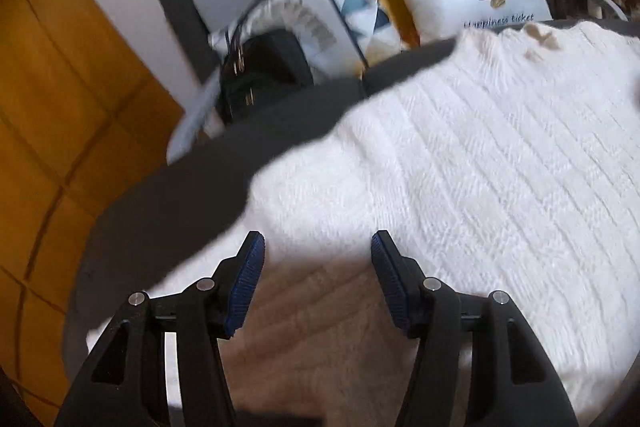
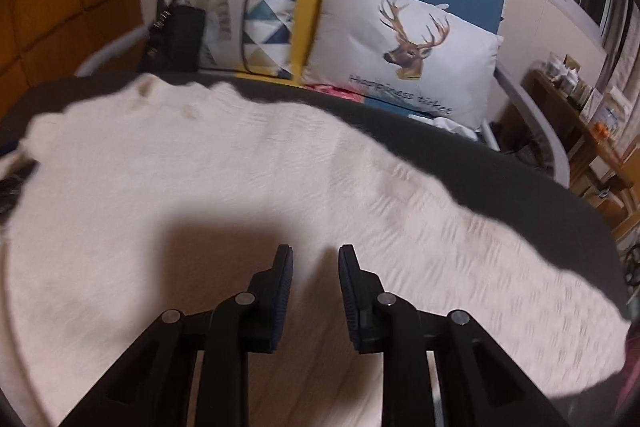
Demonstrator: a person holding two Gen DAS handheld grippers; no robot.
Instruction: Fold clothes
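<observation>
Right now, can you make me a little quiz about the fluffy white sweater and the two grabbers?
1. True or false: the left gripper is squeezing the white sweater.
2. Which animal is on the pillow? A cat, B deer, C fish.
3. Fill in: the sweater lies on a dark ____ surface.

Key: 1 false, both the left and right gripper are open with nothing between the fingers. 2 B. 3 grey.
</observation>
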